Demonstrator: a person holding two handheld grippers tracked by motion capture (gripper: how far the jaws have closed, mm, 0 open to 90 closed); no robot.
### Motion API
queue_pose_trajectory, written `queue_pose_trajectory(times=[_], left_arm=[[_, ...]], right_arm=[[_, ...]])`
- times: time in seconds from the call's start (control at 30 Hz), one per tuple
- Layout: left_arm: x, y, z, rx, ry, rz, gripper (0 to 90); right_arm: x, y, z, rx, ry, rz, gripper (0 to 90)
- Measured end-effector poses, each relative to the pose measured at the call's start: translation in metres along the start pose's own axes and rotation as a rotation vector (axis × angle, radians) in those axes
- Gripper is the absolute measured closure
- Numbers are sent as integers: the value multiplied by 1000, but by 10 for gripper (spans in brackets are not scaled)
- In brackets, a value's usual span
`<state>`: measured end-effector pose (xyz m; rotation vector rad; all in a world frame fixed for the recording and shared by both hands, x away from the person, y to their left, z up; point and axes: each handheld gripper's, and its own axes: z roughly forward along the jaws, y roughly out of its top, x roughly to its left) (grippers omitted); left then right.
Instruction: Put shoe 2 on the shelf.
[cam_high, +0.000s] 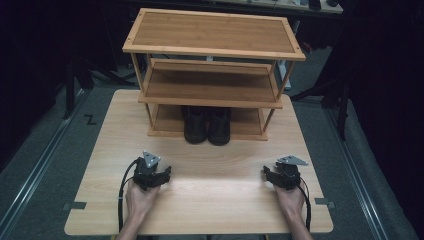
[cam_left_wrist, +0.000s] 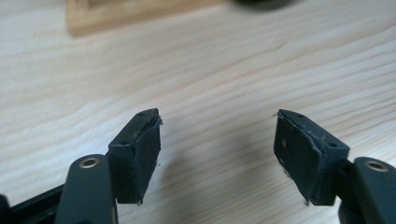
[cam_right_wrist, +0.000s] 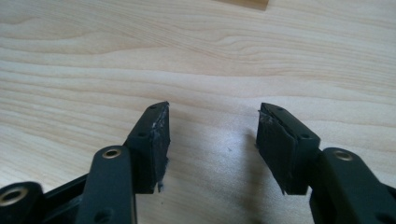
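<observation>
A three-tier wooden shoe rack (cam_high: 212, 47) stands at the far side of the light wooden table (cam_high: 200, 210). A pair of black shoes (cam_high: 207, 125) sits on its bottom shelf, toes toward me. My left gripper (cam_high: 161, 173) rests on the table at the near left, held by a hand, jaws open and empty (cam_left_wrist: 217, 140). At the near right my right gripper (cam_high: 268, 176) also rests on the table, open with nothing between its pads (cam_right_wrist: 212, 140). Both grippers are well short of the rack.
The rack's top shelf and middle shelf (cam_high: 210, 86) are bare. A corner of the rack base (cam_left_wrist: 116, 16) appears at the top of the left gripper view. Dark floor and metal rails (cam_high: 45, 155) flank the table.
</observation>
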<state>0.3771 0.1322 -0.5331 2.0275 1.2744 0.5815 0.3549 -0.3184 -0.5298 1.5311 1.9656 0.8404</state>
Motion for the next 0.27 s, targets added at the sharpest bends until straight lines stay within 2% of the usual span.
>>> queue_pose_trajectory(times=[0.03,0.07,0.27], left_arm=[[4,-2,1,-15,-23,-29,299],[5,-3,0,-17,-16,-41,303],[5,-3,0,-16,-8,-39,310]], right_arm=[[0,0,0,0,-3,0,448],[0,0,0,-1,-4,-1,448],[0,0,0,3,2,-4,416]])
